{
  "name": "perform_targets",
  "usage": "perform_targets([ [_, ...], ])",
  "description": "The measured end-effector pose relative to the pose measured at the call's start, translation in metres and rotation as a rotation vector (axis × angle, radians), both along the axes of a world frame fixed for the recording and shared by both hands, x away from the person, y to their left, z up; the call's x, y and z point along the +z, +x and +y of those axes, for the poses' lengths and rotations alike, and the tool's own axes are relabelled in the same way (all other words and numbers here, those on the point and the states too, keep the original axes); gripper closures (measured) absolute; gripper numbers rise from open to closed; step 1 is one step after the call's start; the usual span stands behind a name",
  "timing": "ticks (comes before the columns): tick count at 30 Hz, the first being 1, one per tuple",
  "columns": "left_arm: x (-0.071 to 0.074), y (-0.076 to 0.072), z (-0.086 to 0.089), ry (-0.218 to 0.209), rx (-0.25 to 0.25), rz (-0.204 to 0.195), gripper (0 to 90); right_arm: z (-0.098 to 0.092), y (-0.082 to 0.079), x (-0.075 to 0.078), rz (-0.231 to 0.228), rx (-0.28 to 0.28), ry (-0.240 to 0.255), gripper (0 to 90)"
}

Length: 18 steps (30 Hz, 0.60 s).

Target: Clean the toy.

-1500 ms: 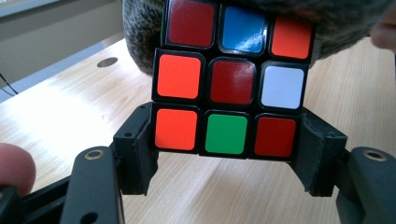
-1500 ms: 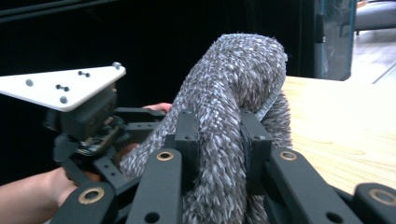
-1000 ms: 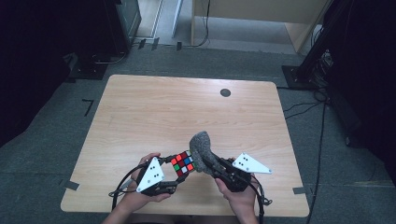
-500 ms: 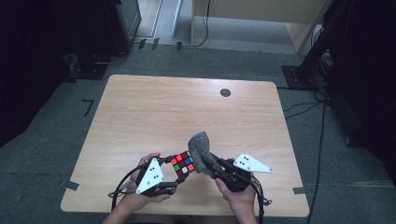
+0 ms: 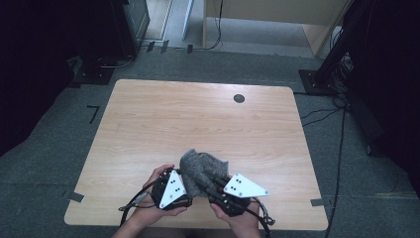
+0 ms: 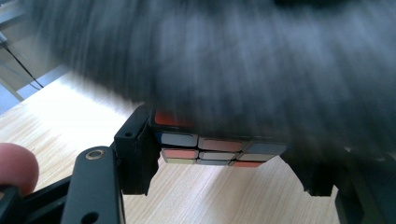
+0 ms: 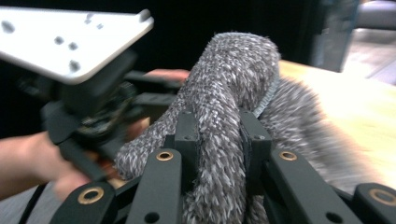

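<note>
The fuzzy grey knitted cloth (image 5: 200, 171), pinched in the right gripper (image 7: 218, 135), drapes over the multicoloured puzzle cube (image 6: 212, 147) clamped between the left gripper's (image 6: 224, 154) jaws at the near edge of the pale wooden table (image 5: 198, 119). Dragged hard, the cloth could snag and pull the cube loose. The cloth looks thick, bunched and soft.

cloth (image 5: 200, 168) over cube (image 6: 212, 147), on table (image 5: 198, 119)

Black tongs (image 5: 198, 181) with brass screws, grey three-cornered plates, trailing cables
</note>
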<state>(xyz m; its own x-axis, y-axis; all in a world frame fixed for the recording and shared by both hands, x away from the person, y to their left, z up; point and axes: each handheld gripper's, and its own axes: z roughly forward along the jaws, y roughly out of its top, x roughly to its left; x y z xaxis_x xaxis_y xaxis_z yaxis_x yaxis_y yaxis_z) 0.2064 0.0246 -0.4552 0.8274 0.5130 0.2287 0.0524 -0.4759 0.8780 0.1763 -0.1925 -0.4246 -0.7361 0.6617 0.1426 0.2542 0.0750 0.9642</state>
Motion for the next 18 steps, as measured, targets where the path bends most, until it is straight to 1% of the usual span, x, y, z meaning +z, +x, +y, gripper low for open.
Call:
perform_targets([
  [1, 0.000, 0.001, 0.001, -0.002, -0.001, 0.002, 34.5, -0.006, 0.002, 0.002, -0.003, -0.036, 0.005, 74.5],
  [3, 0.001, 0.003, 0.003, -0.017, -0.005, 0.006, 34.5, -0.021, 0.007, 0.004, 0.016, -0.118, 0.016, 74.6],
  [4, 0.001, 0.003, 0.003, -0.018, -0.002, 0.005, 34.5, -0.030, 0.010, 0.004, 0.036, -0.151, 0.037, 74.5],
  [5, 0.001, 0.004, 0.003, -0.019, 0.002, 0.005, 34.5, -0.034, 0.010, 0.005, 0.046, -0.161, 0.059, 74.5],
  [6, 0.002, 0.004, 0.004, -0.021, 0.001, 0.006, 34.5, -0.038, 0.010, 0.006, 0.044, -0.159, 0.080, 74.4],
  [8, 0.001, 0.005, 0.004, -0.023, 0.003, 0.006, 34.5, -0.038, 0.006, 0.011, 0.016, -0.140, 0.092, 74.2],
  [9, 0.001, 0.005, 0.004, -0.019, 0.003, 0.005, 34.5, -0.036, 0.004, 0.014, -0.005, -0.121, 0.094, 74.1],
  [11, 0.001, 0.003, 0.003, -0.011, 0.003, -0.001, 34.4, -0.025, -0.001, 0.016, -0.016, -0.073, 0.096, 73.8],
  [12, 0.002, 0.002, 0.003, -0.009, -0.001, -0.003, 34.5, -0.017, -0.004, 0.016, -0.022, -0.032, 0.081, 73.6],
  [13, 0.002, 0.001, 0.003, -0.010, -0.006, -0.007, 34.5, -0.007, -0.006, 0.014, -0.025, 0.010, 0.055, 73.4],
  [14, 0.003, -0.001, 0.003, -0.014, -0.013, -0.013, 34.5, 0.003, -0.008, 0.012, -0.033, 0.030, 0.007, 73.4],
  [15, 0.005, -0.002, 0.003, -0.015, -0.019, -0.020, 34.5, 0.011, -0.010, 0.010, -0.043, 0.030, -0.048, 73.5],
  [16, 0.005, -0.002, 0.004, -0.018, -0.017, -0.024, 34.5, 0.015, -0.010, 0.008, -0.053, 0.027, -0.084, 73.7],
  [17, 0.006, -0.002, 0.005, -0.017, -0.015, -0.030, 34.5, 0.015, -0.009, 0.008, -0.059, 0.023, -0.081, 73.9],
  [18, 0.006, -0.001, 0.006, -0.019, -0.012, -0.029, 34.5, 0.011, -0.007, 0.008, -0.047, 0.010, -0.057, 74.1],
])
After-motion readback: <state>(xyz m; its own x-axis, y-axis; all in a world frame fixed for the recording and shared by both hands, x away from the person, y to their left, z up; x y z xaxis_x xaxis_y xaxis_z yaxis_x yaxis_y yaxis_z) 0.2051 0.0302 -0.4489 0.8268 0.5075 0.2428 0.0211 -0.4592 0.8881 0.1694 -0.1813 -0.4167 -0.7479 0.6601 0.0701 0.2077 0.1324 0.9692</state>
